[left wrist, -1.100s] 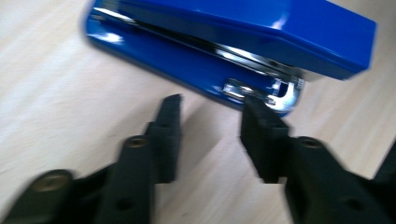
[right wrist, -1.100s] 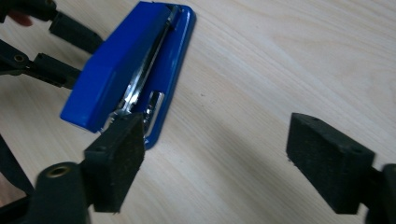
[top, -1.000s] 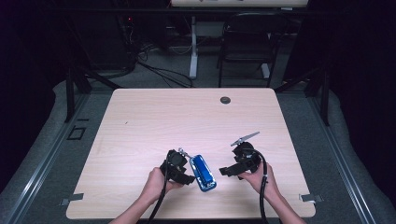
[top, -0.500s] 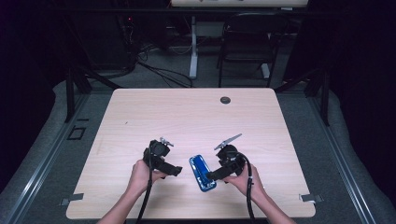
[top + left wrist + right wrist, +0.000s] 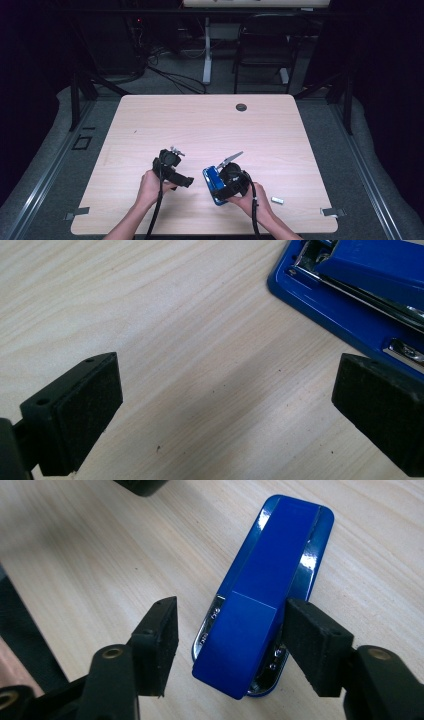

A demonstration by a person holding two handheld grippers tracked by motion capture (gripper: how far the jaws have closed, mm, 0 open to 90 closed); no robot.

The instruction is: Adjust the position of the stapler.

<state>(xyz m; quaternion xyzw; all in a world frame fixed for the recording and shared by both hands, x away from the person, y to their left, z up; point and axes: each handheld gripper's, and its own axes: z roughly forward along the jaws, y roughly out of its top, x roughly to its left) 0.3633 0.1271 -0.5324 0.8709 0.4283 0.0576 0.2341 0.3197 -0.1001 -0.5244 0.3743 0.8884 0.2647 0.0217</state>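
Straddling the blue stapler (image 5: 265,587), the right tool (image 5: 227,645) has just been closing its jaws; one pad touches or nearly touches the stapler's side, the other stands apart, so nothing is gripped yet. The stapler lies flat on the counter (image 5: 200,125), near the person's edge, under the right hand. It looks stiff and fairly heavy for its size, with a glossy plastic top that could slip; I would pinch it across the sides of the rear half, low enough to catch the base too, since the hinged top may lift. Just left, the left tool (image 5: 225,405) has just been opening and hangs wide over bare wood, holding nothing. Its view shows the metal staple channel (image 5: 360,290), while the high view adds a small silvery piece (image 5: 277,200) lying right of the right hand, and farther off a dark grommet (image 5: 241,107).
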